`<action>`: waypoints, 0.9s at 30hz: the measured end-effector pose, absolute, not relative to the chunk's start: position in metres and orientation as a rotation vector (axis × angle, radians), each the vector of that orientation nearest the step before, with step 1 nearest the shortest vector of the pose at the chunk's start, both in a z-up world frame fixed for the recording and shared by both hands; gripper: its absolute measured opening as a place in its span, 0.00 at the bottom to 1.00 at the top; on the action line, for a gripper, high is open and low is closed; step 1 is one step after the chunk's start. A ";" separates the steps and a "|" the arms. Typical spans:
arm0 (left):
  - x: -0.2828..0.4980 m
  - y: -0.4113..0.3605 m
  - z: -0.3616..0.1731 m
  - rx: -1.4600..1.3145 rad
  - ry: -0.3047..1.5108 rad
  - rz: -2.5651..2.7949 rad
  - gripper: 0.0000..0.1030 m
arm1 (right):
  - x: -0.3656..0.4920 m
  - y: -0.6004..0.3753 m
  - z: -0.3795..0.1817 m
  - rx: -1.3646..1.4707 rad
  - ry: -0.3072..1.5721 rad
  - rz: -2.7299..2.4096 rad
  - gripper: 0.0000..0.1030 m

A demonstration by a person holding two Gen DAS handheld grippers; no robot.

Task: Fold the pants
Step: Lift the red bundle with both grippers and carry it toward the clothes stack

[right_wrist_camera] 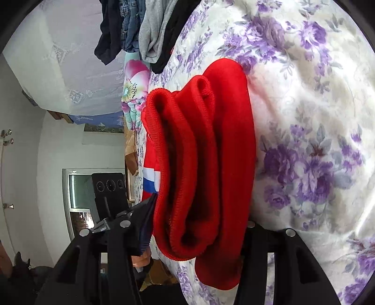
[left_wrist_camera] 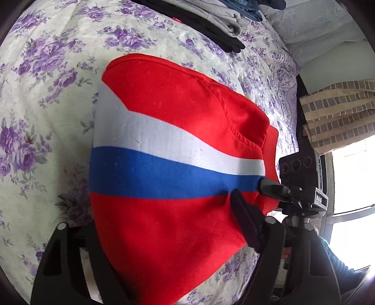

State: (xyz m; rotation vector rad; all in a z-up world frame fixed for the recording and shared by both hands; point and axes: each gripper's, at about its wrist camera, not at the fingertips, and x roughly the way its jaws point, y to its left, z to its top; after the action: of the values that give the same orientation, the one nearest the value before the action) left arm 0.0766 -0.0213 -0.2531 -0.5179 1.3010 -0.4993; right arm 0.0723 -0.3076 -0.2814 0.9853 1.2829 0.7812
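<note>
Floral bedspread [left_wrist_camera: 46, 70] | both tools, left tool [left_wrist_camera: 164, 234], right tool [right_wrist_camera: 194, 234], clamp folded red pants [left_wrist_camera: 175, 105]

Left tongs [left_wrist_camera: 161, 239] with one finger buried under the red pants [left_wrist_camera: 164, 145], right tongs [right_wrist_camera: 194, 237] hidden behind bunched red cloth, folded clothes pile [left_wrist_camera: 211, 14] at the bed's far edge cut off by the frame.

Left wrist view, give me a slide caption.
Both grippers' fingers clamp folded red pants on a flowered bedspread.
</note>
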 end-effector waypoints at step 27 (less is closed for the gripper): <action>0.036 0.020 -0.249 -0.817 1.031 -0.550 0.32 | 0.053 -0.307 -0.262 1.044 1.129 0.856 0.35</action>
State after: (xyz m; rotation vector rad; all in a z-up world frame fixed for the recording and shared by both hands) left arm 0.0362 0.0197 -0.2486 -0.8174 1.0312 -0.5503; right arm 0.0528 -0.3075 -0.2621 1.0438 1.1294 0.8563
